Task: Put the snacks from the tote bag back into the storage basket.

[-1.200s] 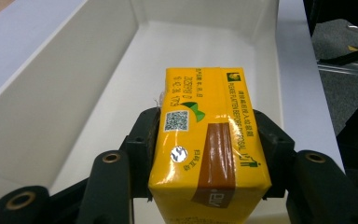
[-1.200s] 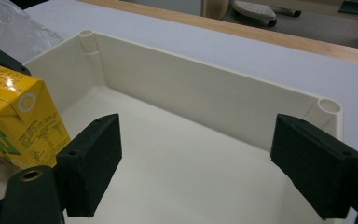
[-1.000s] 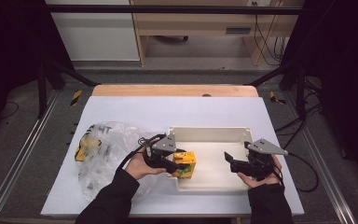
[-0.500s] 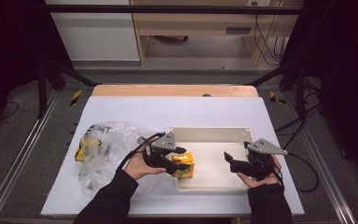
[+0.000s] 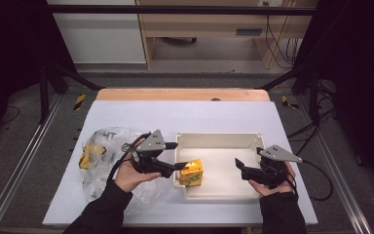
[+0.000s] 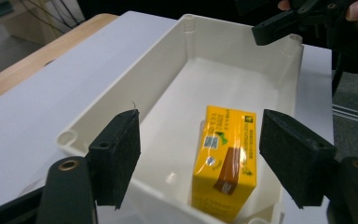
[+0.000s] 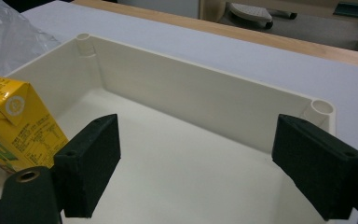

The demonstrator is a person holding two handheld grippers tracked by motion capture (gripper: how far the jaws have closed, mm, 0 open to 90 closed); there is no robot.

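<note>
White tabletop: left gripper (image 5: 180, 166), jaws just spread, releases yellow carton (image 5: 192, 172) standing in cream tray (image 5: 214, 139); right gripper (image 5: 238, 164) waits open; next, probably the plastic bag (image 5: 100, 151).

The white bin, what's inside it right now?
The white bin holds one yellow juice carton, standing at its left end. The left gripper has just been opening, pads clear of the carton. The floor under the carton is hidden.

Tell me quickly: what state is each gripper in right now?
Left gripper: open, jaws just opened, carton released in the tray.
Right gripper: open, holding nothing.
</note>
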